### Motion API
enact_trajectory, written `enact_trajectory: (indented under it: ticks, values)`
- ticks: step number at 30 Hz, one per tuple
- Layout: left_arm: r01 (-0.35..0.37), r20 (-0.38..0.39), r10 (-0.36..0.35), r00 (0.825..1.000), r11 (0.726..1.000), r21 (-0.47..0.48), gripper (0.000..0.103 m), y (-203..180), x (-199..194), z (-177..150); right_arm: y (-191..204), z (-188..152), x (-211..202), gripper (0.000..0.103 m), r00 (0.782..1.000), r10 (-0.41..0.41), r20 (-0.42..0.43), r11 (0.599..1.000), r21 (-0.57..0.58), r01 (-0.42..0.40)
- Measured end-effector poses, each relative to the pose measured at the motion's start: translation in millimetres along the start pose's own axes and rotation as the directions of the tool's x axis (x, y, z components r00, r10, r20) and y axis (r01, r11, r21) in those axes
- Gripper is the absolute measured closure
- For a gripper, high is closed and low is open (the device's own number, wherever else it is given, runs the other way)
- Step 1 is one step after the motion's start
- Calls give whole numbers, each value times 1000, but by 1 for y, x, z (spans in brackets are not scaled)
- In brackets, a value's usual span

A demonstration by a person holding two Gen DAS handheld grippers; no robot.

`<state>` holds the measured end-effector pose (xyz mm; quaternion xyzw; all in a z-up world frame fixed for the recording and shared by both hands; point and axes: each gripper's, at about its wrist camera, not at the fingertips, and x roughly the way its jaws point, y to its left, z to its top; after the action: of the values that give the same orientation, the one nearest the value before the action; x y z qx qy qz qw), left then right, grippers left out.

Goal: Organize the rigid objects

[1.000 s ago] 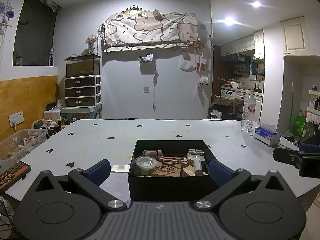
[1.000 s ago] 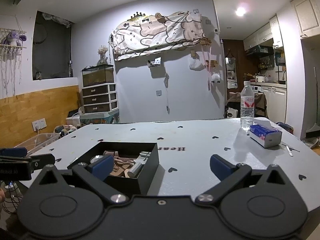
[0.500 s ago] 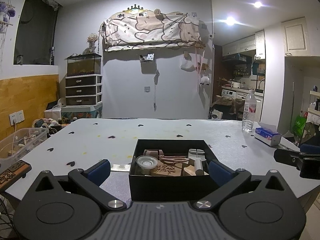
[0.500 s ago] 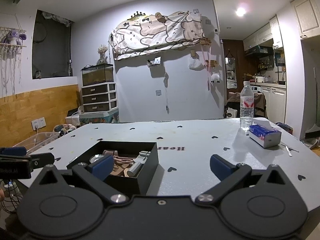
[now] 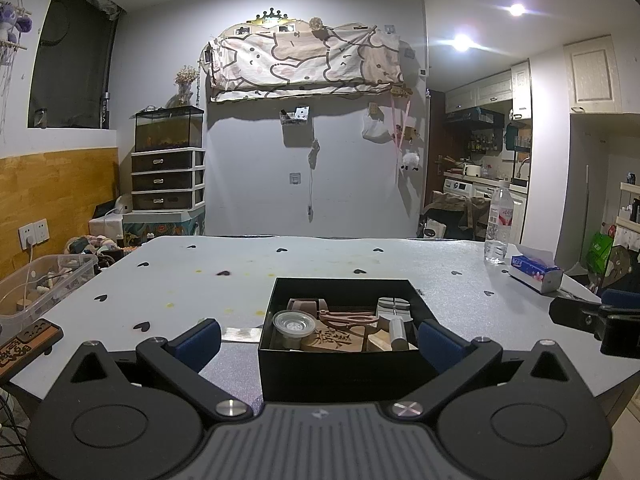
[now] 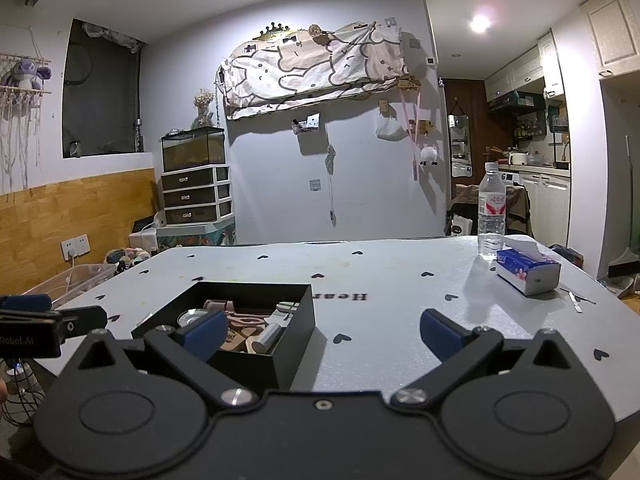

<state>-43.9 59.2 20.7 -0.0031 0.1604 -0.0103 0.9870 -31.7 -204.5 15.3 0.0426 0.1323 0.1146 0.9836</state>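
Observation:
A black box [image 5: 344,372] stands on the grey table near its front edge. It holds several rigid items: a clear round lid [image 5: 293,322], a carved wooden piece [image 5: 334,338], pink scissors [image 5: 348,315] and a grey cylinder [image 5: 398,330]. My left gripper [image 5: 318,340] is open, its fingers either side of the box's near wall. The box also shows in the right wrist view [image 6: 236,328]. My right gripper [image 6: 322,330] is open and empty, just right of the box. Each gripper shows at the edge of the other's view.
A water bottle [image 6: 491,212] and a tissue pack [image 6: 526,272] stand at the table's far right. A thin tool [image 6: 576,302] lies near the right edge. A clear plastic bin [image 5: 36,284] and a brown carved board [image 5: 28,340] sit off the left side.

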Motion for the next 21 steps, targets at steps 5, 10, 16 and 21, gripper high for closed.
enact_trajectory:
  ticks: [5,10,16,21]
  values:
    - [0,0,0,1000,1000,0,0,0,0,0,1,0,0,0,1000,0,0,1000,-1,0]
    - [0,0,0,1000,1000,-1,0,0,0,0,0,0,0,0,1000,1,0,1000,-2,-1]
    - [-1,-2,1,1000,1000,-7,0,3,1,-1,0,1,0,0,1000,1,-1,1000,-2,-1]
    - [-2,-2,2,1000,1000,-7,0,3,1,-1,0,1,0,0,1000,1,-1,1000,-2,-1]
